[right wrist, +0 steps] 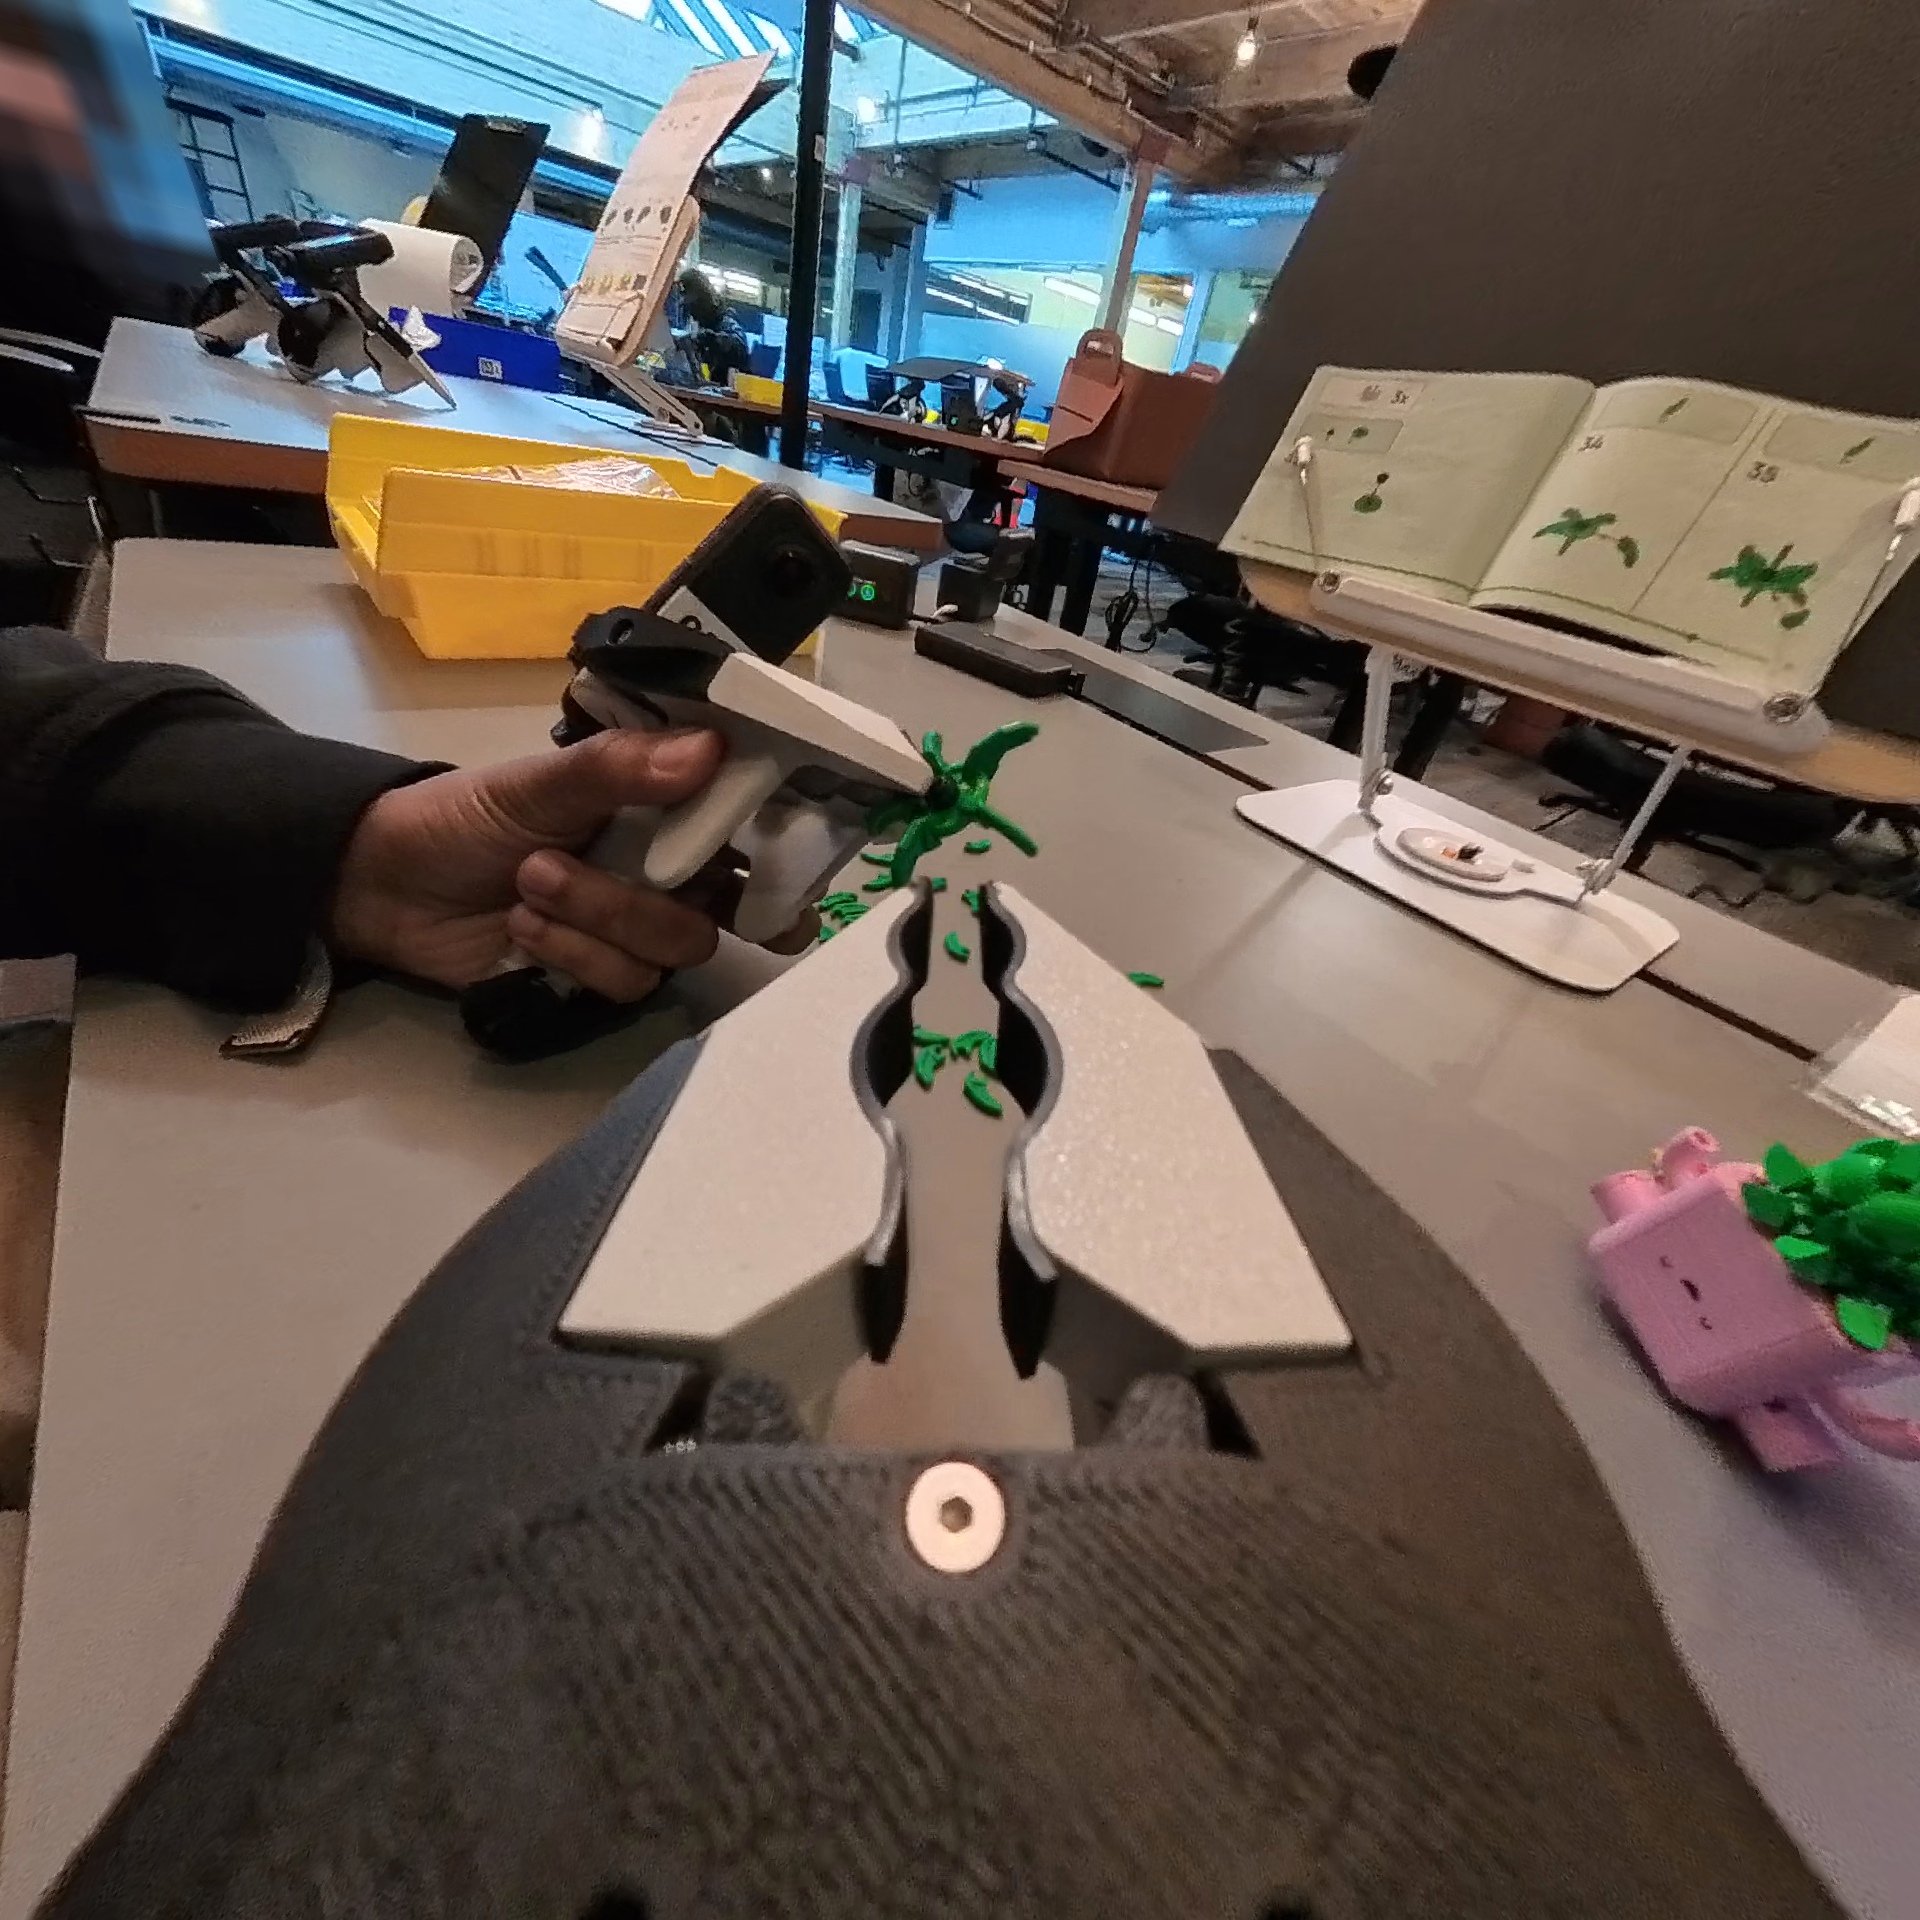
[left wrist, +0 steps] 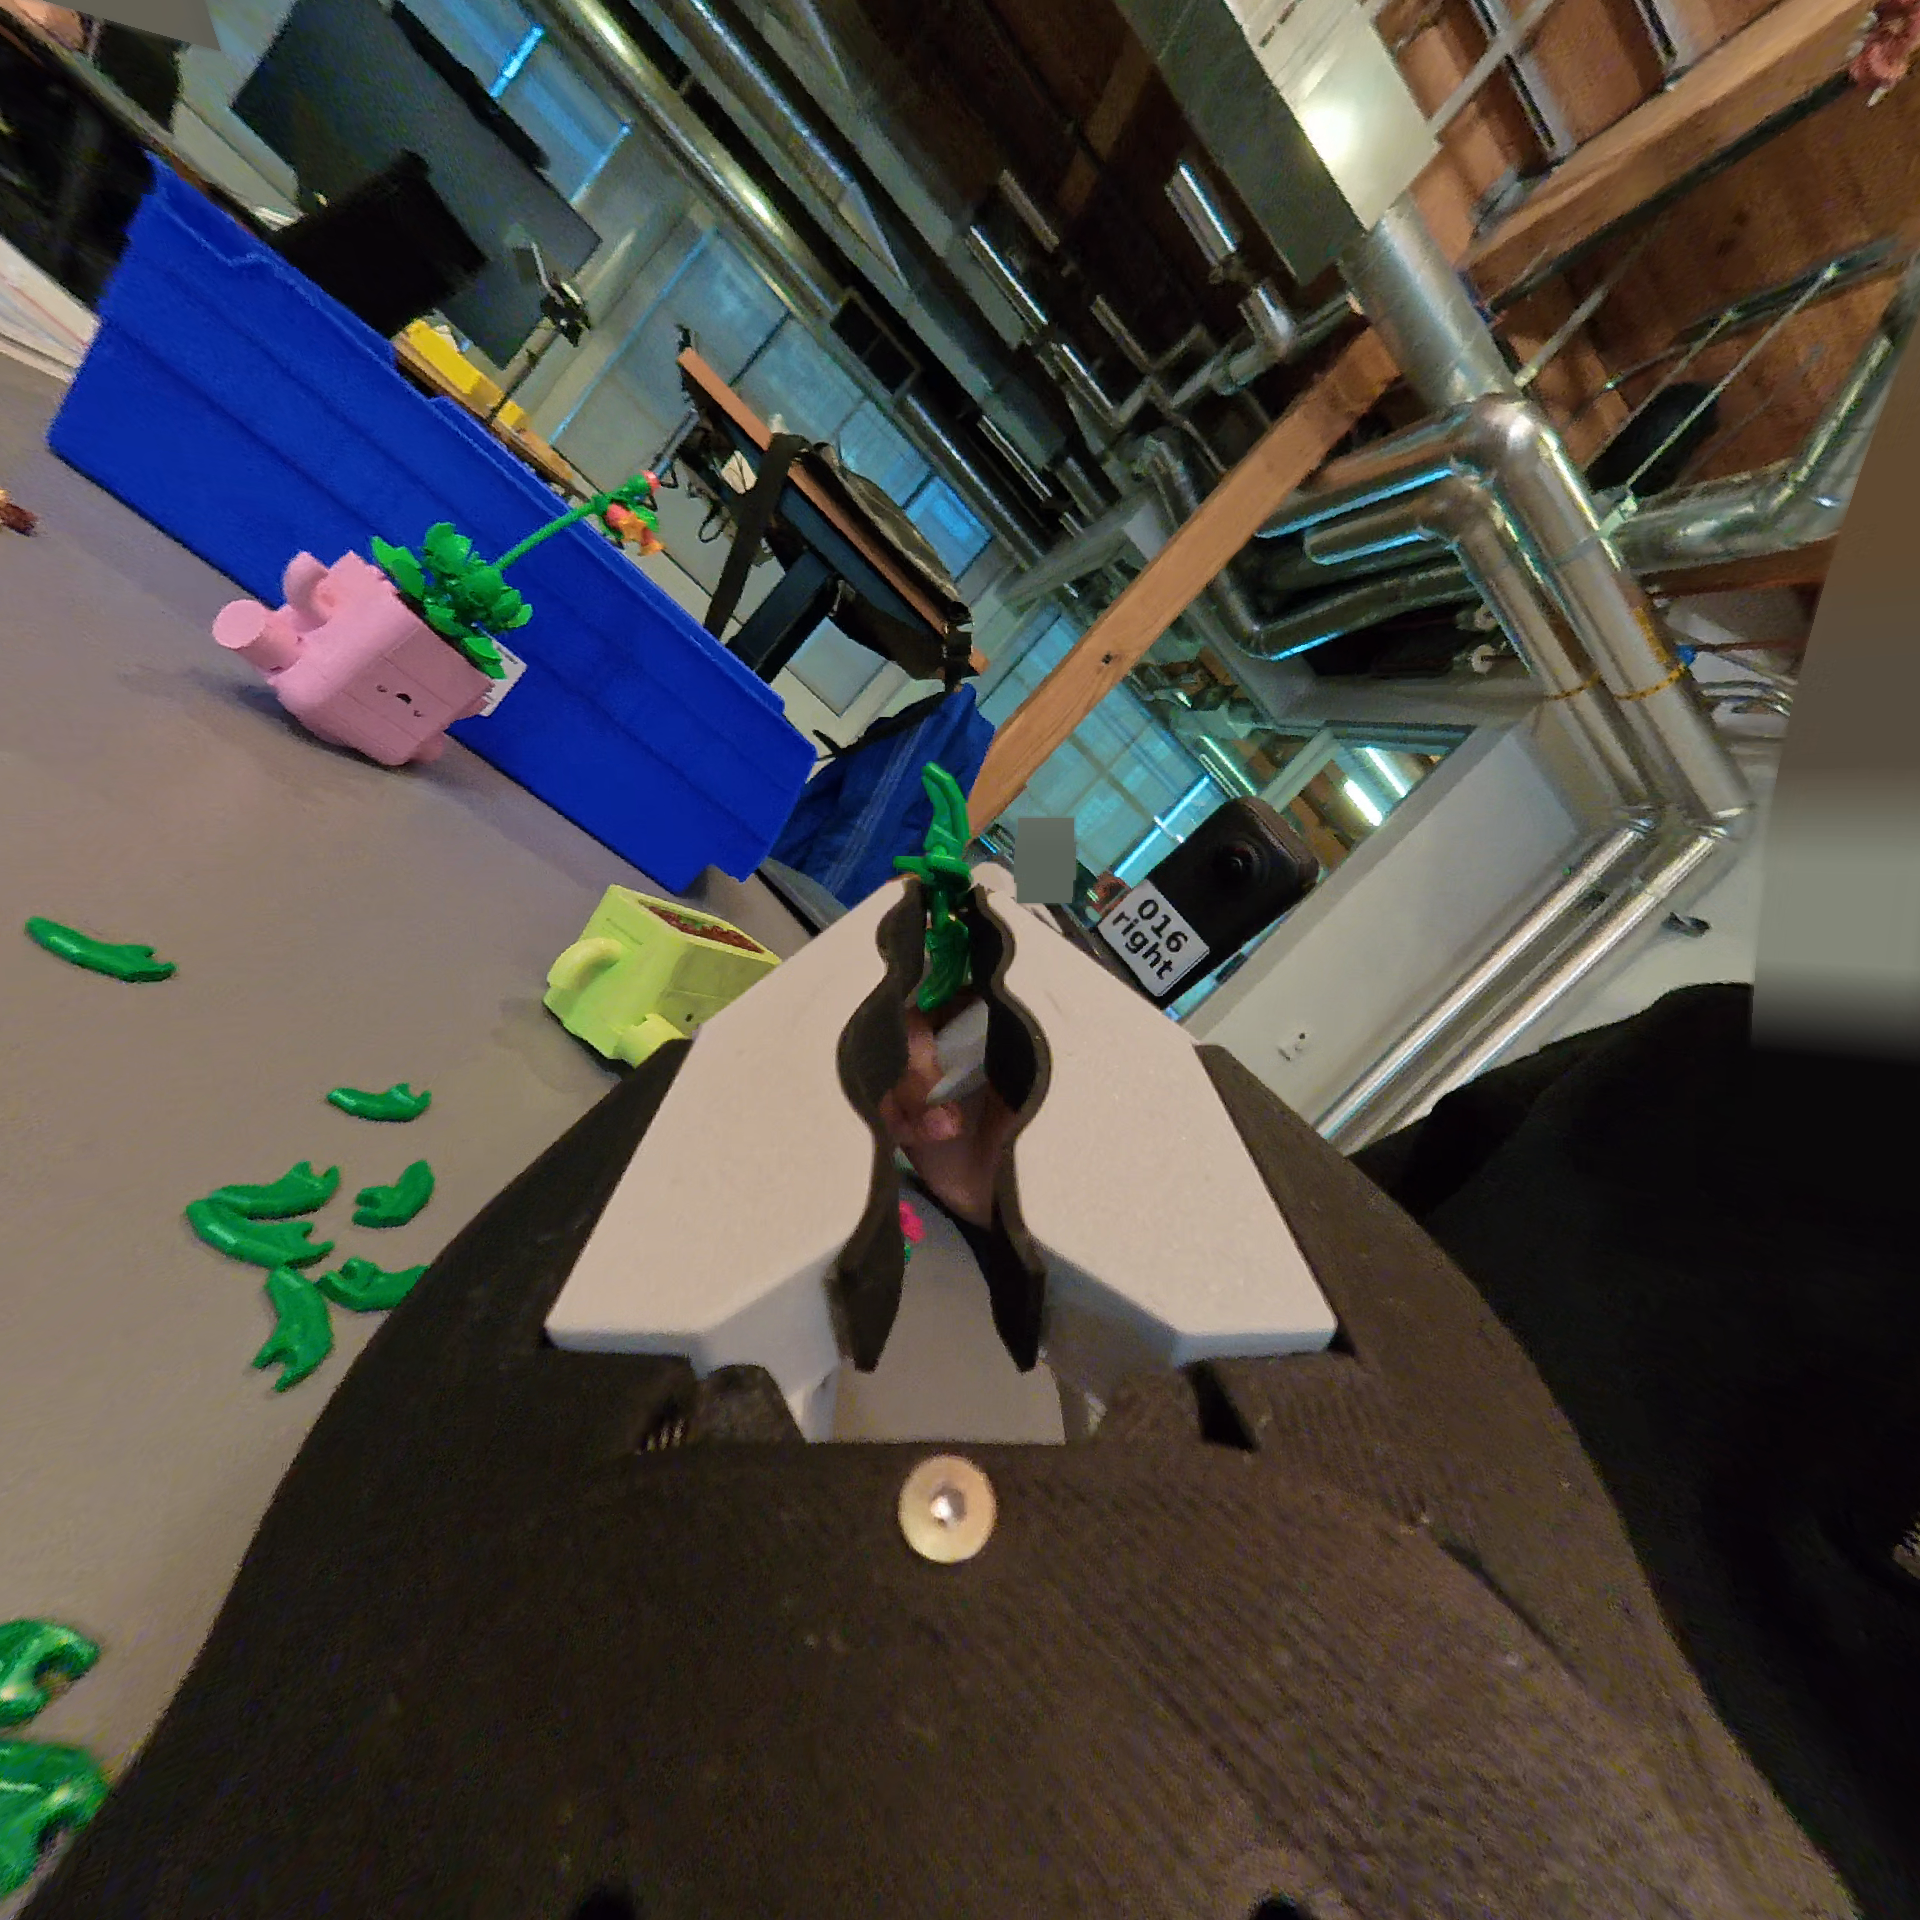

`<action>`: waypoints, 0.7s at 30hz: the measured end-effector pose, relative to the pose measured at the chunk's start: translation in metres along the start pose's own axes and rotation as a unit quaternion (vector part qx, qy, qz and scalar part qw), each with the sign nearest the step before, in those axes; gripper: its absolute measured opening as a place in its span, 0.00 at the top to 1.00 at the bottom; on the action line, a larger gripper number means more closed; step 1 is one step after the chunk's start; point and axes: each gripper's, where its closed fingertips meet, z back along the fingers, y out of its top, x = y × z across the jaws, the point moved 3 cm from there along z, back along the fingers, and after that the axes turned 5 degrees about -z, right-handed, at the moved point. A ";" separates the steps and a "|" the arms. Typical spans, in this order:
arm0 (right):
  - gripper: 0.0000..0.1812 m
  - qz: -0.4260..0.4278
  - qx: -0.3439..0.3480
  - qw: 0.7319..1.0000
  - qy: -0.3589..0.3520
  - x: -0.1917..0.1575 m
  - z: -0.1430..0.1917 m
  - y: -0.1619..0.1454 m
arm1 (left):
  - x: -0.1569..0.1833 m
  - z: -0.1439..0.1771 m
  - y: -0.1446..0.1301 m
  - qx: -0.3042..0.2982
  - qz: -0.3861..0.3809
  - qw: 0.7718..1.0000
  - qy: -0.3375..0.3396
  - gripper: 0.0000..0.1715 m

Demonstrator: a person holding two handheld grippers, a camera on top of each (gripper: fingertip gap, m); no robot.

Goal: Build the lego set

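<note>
A green leaf cluster (right wrist: pixel 951 795) is clamped in the left tongs (left wrist: pixel 943 914), above the loose leaves (right wrist: pixel 961 1060) on the bench (right wrist: pixel 312 1195). The right tongs (right wrist: pixel 956 894) are held slightly apart, empty. If pressed crooked, the cluster could be twisted loose.

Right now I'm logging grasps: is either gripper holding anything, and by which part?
The left gripper pinches the green leaf cluster at its center hub. The right gripper is open, empty.

Grey tables (right wrist: pixel 1299 935), ceiling pipes (left wrist: pixel 1507 499), wooden beams (left wrist: pixel 1195 582)
</note>
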 end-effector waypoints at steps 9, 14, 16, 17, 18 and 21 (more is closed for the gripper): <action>0.86 0.001 0.006 1.000 0.010 -0.004 -0.002 0.002 | 0.001 -0.005 -0.008 -0.030 -0.008 1.000 0.001 0.98; 0.70 0.045 0.012 0.999 -0.020 -0.003 -0.002 0.004 | 0.003 -0.006 -0.010 -0.038 0.007 0.999 -0.014 0.98; 0.72 0.067 -0.001 0.997 -0.024 -0.006 -0.005 0.001 | 0.004 -0.008 -0.014 -0.056 0.019 0.998 -0.026 0.98; 0.74 0.080 -0.007 0.996 -0.025 -0.007 -0.006 0.000 | 0.005 -0.009 -0.015 -0.061 0.017 0.998 -0.027 0.98; 0.76 0.095 -0.011 0.995 -0.027 -0.009 -0.007 -0.002 | 0.006 -0.009 -0.016 -0.064 0.016 0.997 -0.029 0.98; 0.80 0.143 -0.019 0.989 -0.042 -0.013 -0.009 -0.004 | 0.006 -0.010 -0.017 -0.067 0.021 0.997 -0.034 0.98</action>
